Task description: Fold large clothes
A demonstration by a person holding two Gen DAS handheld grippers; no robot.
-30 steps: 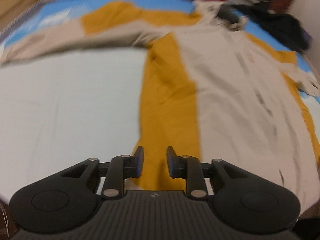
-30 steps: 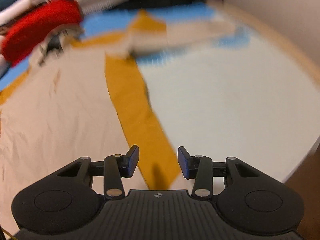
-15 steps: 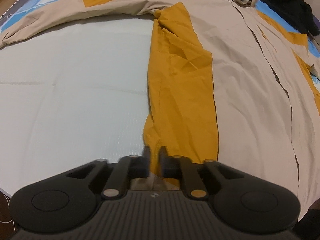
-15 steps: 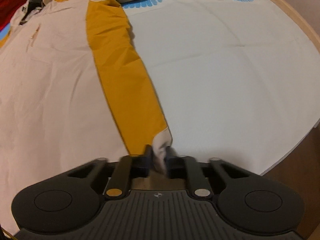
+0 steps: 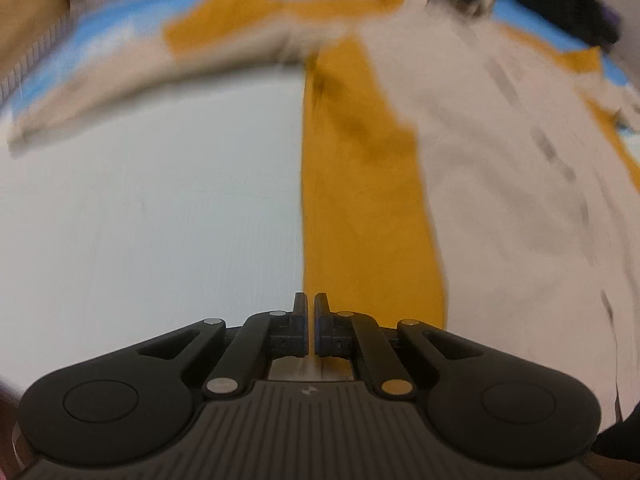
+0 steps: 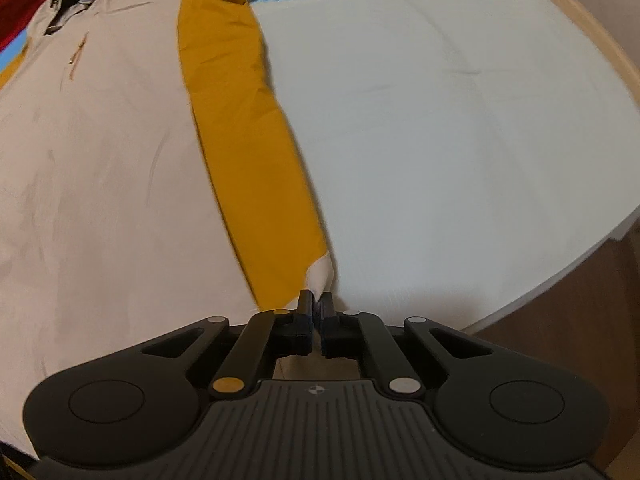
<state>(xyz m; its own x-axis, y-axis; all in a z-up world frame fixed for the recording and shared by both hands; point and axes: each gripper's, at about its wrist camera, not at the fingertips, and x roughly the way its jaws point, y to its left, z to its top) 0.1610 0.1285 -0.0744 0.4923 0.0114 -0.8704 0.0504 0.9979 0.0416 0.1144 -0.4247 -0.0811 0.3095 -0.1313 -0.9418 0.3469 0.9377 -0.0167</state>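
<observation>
A large beige jacket (image 5: pixel 500 184) with mustard-yellow side panels (image 5: pixel 360 200) lies spread flat on a white bed. It also shows in the right wrist view (image 6: pixel 100 168) with its yellow panel (image 6: pixel 248 152). My left gripper (image 5: pixel 311 304) is shut on the jacket's bottom hem at the left yellow panel. My right gripper (image 6: pixel 316 304) is shut on the opposite bottom corner (image 6: pixel 322 276), where the beige lining shows. The left wrist view is blurred by motion.
The white sheet (image 6: pixel 460 140) spreads right of the jacket to the bed's edge (image 6: pixel 552 276), with wooden floor beyond. A sleeve (image 5: pixel 132 84) lies out to the left. Dark clothes (image 5: pixel 568 8) and a red item (image 6: pixel 16 4) lie past the collar.
Both grippers went from open above the hem to shut on the jacket's bottom corners. The left view has tilted up and is moving again.
</observation>
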